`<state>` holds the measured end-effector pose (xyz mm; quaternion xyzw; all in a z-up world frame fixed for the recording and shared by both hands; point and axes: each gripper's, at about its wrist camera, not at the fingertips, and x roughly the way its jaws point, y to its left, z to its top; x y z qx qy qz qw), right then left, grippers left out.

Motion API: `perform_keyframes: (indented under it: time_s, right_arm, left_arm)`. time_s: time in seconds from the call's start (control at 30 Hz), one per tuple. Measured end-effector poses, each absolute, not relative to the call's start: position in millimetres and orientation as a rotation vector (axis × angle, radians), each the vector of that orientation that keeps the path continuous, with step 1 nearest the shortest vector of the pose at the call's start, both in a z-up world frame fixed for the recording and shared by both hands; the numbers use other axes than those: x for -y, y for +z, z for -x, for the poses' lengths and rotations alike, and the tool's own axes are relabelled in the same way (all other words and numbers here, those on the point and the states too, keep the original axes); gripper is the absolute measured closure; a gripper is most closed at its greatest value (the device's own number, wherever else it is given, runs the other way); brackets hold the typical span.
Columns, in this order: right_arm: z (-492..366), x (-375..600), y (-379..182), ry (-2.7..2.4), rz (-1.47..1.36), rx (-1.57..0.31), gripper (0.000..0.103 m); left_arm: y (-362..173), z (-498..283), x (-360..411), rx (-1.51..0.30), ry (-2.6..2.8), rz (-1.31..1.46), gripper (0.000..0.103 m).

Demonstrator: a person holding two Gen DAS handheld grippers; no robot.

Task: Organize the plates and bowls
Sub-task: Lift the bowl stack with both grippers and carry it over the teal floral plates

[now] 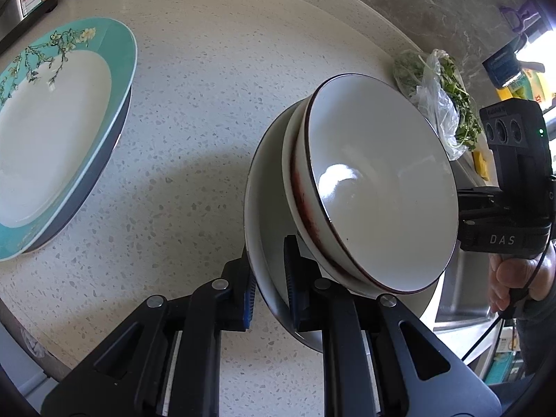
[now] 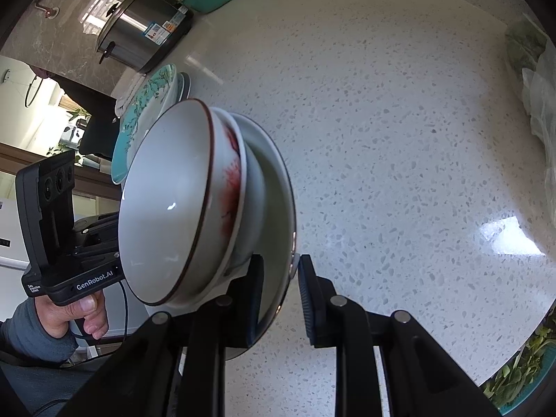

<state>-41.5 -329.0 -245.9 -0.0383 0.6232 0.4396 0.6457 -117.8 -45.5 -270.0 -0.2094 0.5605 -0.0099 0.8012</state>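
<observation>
Pinching opposite rims of a wide bowl (image 1: 267, 278), the left tongs (image 1: 269, 279) and right tongs (image 2: 279, 290) hold it tilted above the counter (image 1: 194, 111), two smaller bowls (image 1: 378, 187) nested inside; beyond, a teal plate (image 1: 52, 132) rests on the counter

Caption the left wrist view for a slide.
Left gripper clamps the rim of a plate carrying stacked bowls above the counter.
</observation>
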Motion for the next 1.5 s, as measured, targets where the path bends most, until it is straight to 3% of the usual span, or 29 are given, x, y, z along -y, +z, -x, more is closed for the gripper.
perform_keyframes:
  time_s: [0.77, 1.17, 1.5]
  right_arm:
    - [44, 336, -223, 1.032, 0.077, -1.385, 0.08]
    - [52, 320, -179, 1.074, 0.091, -1.345, 0.079]
    - [65, 267, -147, 1.134, 0.132, -1.308, 0.079]
  left_arm:
    - [-236, 132, 40, -1.161, -0.015, 0.437, 0.09]
    - [-176, 146, 23, -1.132, 0.007, 0.404, 0.09]
    - [-134, 170, -37, -1.093, 0.048, 0.402, 0.09]
